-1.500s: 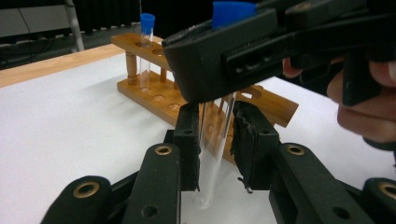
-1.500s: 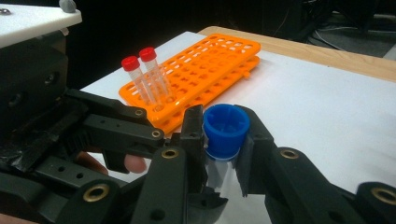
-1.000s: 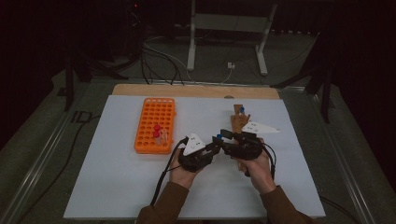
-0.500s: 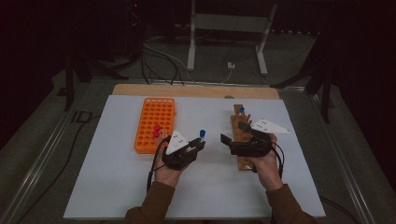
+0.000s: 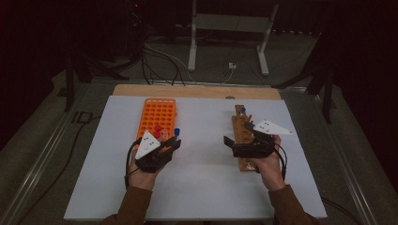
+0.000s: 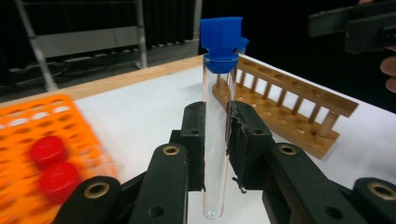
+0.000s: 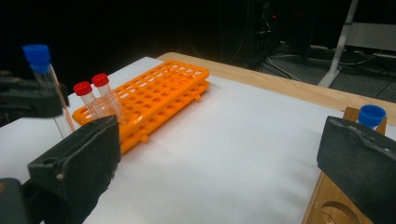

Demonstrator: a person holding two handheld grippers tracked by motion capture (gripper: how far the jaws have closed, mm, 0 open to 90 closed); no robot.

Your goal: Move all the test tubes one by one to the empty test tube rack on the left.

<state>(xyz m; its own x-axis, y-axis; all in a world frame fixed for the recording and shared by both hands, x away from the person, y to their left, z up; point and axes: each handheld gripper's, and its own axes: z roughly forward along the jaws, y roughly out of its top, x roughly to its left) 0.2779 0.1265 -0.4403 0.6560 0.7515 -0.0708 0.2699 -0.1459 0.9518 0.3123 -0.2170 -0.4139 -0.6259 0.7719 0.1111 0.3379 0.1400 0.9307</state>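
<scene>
- The left gripper (image 5: pixel 174 142) was found clamped on a clear test tube with a blue cap (image 6: pixel 216 126), held upright at its mid-length, just beside the near end of the orange rack (image 5: pixel 157 115).
- Two red-capped tubes (image 7: pixel 95 100) were seen already seated in that rack; most of its holes were observed empty.
- One blue-capped tube (image 5: pixel 242 111) was noted at the far end of the wooden rack (image 5: pixel 240 136); its other holes appeared vacant.
- The right gripper (image 5: pixel 228 143) was recorded with jaws just opened wide and nothing between them, poised over the wooden rack.
- The transfer was judged part done: the held tube was not yet seated, and one tube was left to move.
- Bare white table (image 5: pixel 206 183) was noted between the racks, giving open room; the rack walls and the seated red caps were judged the nearest edges to avoid.
</scene>
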